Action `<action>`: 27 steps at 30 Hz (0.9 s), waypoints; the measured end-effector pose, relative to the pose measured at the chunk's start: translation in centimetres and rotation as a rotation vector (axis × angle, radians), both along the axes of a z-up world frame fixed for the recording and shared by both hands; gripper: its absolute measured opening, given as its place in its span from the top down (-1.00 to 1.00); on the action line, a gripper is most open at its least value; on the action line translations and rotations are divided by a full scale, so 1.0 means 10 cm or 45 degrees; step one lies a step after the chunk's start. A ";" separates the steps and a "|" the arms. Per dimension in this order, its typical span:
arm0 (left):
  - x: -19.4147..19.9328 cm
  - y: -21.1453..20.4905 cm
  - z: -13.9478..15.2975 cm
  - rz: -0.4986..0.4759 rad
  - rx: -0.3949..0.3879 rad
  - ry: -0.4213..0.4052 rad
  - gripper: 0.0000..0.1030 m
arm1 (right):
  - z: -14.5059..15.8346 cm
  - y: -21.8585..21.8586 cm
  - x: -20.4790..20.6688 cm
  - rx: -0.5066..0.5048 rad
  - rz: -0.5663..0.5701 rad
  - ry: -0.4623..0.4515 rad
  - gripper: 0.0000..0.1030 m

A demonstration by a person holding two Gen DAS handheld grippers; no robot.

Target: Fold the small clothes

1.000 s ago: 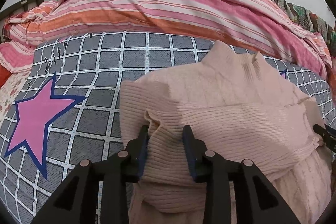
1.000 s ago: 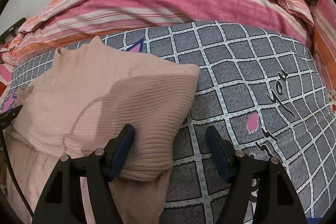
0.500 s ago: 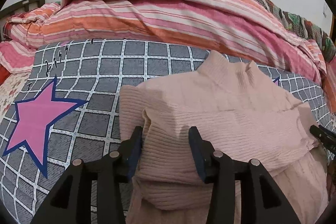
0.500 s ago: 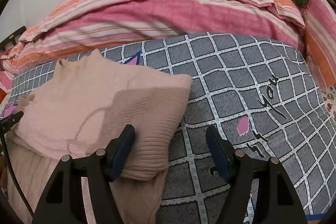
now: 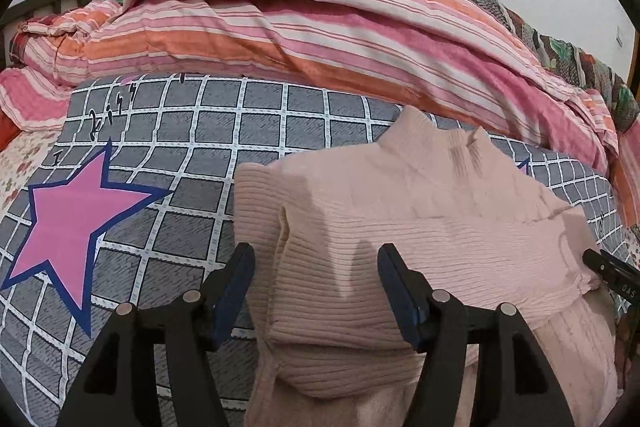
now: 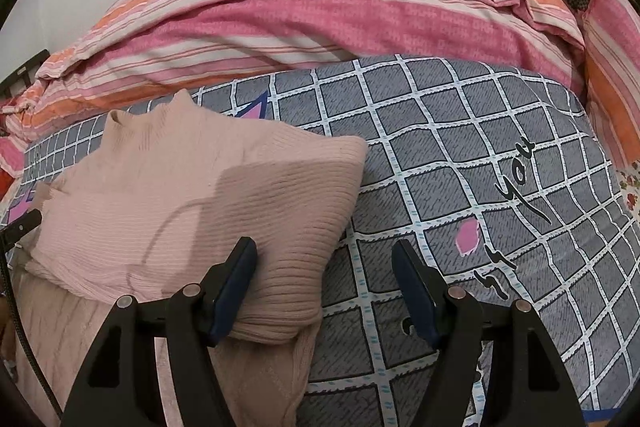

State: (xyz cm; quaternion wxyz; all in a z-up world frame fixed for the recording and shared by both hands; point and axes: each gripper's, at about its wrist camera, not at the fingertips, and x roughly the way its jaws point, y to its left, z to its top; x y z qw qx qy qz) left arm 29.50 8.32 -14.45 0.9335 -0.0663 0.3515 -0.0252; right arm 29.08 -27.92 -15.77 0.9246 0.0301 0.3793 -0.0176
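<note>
Checked grey bedsheet [image 5: 260, 131]; striped quilt [image 5: 320, 27] behind

My left gripper [image 5: 316, 291] and right gripper [image 6: 324, 287] share black angular finger frames, silver round screws and dark blue pads.

"you" in black script on grey checked bedsheet [image 6: 460, 131].

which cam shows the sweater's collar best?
Left wrist: the collar sits near frame centre, both peaks and its ribbing clear, on the pink sweater. Right wrist shows the collar smaller, off to the upper left.
</note>
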 end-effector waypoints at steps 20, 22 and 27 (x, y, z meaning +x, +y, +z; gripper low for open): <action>-0.01 0.04 0.00 0.018 -0.035 -0.007 -0.20 | 0.03 -0.03 -0.06 0.025 -0.009 -0.052 -0.33; -0.05 0.06 0.02 0.021 -0.049 -0.030 -0.20 | 0.04 -0.03 -0.07 0.030 -0.007 -0.060 -0.33; -0.09 0.09 0.03 0.044 -0.060 -0.049 -0.20 | 0.05 -0.03 -0.09 0.046 0.012 -0.084 -0.33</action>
